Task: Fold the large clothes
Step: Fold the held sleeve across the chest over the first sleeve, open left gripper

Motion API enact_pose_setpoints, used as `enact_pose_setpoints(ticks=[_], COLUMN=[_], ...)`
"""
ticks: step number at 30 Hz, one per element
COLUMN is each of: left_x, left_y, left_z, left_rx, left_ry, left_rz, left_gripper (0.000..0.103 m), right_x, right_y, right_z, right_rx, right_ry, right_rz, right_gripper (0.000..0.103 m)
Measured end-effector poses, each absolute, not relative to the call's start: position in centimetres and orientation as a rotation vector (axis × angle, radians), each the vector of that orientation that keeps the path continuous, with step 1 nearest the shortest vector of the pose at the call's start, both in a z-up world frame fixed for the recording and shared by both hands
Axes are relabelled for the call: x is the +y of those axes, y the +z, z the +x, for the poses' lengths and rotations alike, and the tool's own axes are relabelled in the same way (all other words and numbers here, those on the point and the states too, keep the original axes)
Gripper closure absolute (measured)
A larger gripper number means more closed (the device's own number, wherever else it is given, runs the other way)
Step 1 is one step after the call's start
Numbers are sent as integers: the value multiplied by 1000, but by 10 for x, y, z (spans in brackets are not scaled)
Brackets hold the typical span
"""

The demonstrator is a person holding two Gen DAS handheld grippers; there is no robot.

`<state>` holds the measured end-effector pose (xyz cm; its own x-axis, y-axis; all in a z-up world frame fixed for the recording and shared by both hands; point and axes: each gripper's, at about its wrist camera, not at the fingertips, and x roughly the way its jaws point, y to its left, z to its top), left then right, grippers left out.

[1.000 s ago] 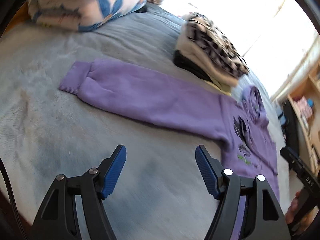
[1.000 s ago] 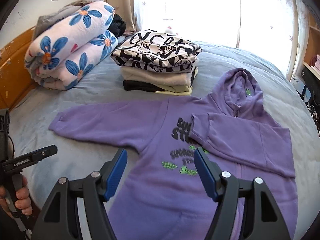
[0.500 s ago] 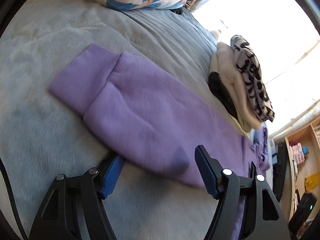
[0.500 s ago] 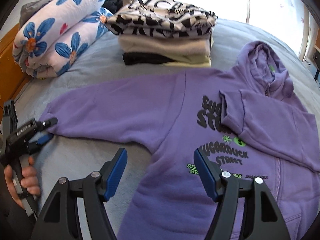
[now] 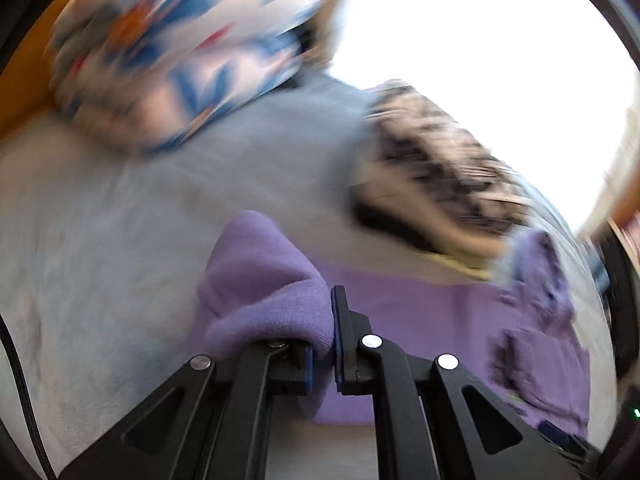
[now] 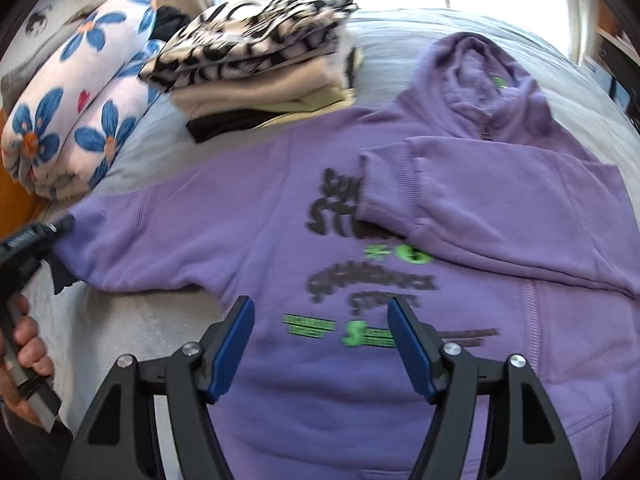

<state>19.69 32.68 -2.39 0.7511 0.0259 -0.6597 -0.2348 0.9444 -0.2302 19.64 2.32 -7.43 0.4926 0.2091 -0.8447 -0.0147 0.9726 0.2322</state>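
Observation:
A purple hoodie (image 6: pixel 280 216) with black and green print lies face up on a grey bed cover. Its right sleeve (image 6: pixel 500 200) is folded across the chest. My left gripper (image 5: pixel 322 344) is shut on the cuff end of the left sleeve (image 5: pixel 264 292), which bunches up between the blue pads. In the right wrist view the left gripper (image 6: pixel 28 240) shows at the far left, at the sleeve's end. My right gripper (image 6: pixel 320 340) is open and empty, hovering over the lower front of the hoodie.
A stack of folded clothes (image 6: pixel 260 68) with a black-and-white top piece sits behind the hoodie. A rolled floral blanket (image 6: pixel 76 108) lies at the back left by an orange headboard. The grey bed cover (image 5: pixel 100 248) spreads to the left. A bright window is behind.
My left gripper has closed on the left sleeve's cuff and lifted it, and its view swung up. My right gripper moved closer over the hoodie's front, still open.

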Motion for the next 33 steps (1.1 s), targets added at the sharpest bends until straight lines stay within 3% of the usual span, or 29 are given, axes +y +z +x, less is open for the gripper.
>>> enact_pose_setpoints(ticks=[7,16,19,21,26,33], left_x=[171,28,4,0,15,57], left_y=[17,-58,-94,-109,-107,-77], left_z=[208,224,225,223,216,185], left_rx=[723,897,996,1039,1081,1082], left_ry=[-134,-305,-308,-309,-342,-337], left_rz=[-143,-70,-19,-23,-124,-199], left_gripper=[98,95,81,61,28,28], right_x=[-47,-142,-159,-165,-168,-152], right_y=[-66,-79,-86,-89,-91,-80], right_z=[179,162,159,157,158,156], right_rx=[996,997,1013,1016,1013,987], right_ry=[45,-99,-107,-104,-75,-11], right_rz=[299,411,445,462,480,438], right_gripper=[34,34,34,34,34,34])
